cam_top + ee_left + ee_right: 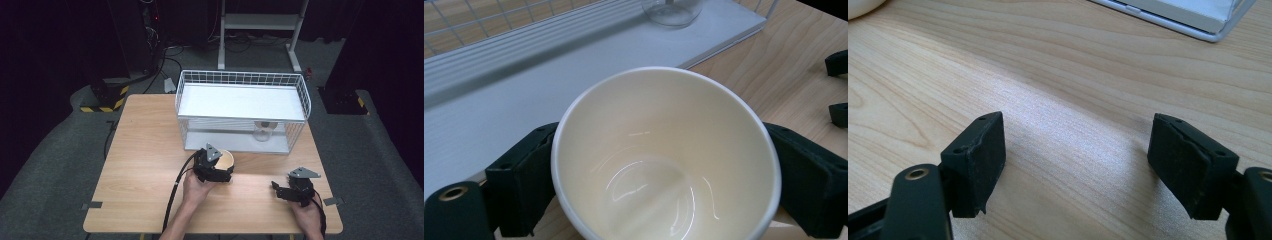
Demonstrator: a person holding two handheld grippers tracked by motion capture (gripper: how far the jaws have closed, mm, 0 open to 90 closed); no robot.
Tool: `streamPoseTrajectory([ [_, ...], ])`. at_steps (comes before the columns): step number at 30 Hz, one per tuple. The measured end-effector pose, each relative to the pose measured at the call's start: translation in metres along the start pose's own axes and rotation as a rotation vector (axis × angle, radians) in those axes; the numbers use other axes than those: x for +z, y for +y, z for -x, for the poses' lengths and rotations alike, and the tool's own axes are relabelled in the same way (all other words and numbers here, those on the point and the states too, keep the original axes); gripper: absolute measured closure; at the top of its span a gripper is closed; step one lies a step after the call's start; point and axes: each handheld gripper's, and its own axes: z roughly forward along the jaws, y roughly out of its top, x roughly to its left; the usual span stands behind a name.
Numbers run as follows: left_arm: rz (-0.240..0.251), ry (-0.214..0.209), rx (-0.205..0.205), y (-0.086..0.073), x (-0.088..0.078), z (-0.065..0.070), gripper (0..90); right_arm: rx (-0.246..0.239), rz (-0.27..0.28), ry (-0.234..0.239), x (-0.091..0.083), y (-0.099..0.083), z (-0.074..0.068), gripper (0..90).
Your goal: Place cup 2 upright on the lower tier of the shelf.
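A cream-coloured cup (664, 160) sits between the black jaws of my left gripper (216, 171), which is shut on it just in front of the white wire rack (242, 111). The same cup (226, 160) is seen from above, its rim showing past the gripper. The cup's inside is empty. My right gripper (285, 192) rests low over the table near the front right, open, with nothing between its fingers (979, 155). A clear glass (263, 131) stands on the rack's lower shelf at the right; its base (672, 10) shows in the left gripper view.
The wooden table (150, 165) carries the two-level rack at its far middle. The rack's white lower shelf (524, 85) lies right behind the cup. Cables (175, 192) trail from the left gripper toward the front edge. A metal stand (260, 30) rises beyond the table.
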Motion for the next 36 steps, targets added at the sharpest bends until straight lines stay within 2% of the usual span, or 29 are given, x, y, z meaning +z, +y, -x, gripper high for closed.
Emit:
streamPoseTrajectory([
  [13,-0.002,0.013,-0.006,0.001,-0.001,0.000,9.9,0.000,0.000,0.000,0.000,0.000,0.000,23.5],
  [28,0.000,0.027,-0.040,0.003,-0.002,-0.011,10.1,0.001,0.000,0.000,0.000,0.000,0.000,23.4],
  [32,-0.009,0.035,-0.021,0.007,-0.003,-0.012,10.1,-0.003,0.001,0.000,0.000,0.000,0.000,23.4],
  [36,0.007,0.040,-0.013,0.012,-0.003,-0.013,10.1,-0.003,0.001,0.000,0.000,0.000,0.000,23.4],
])
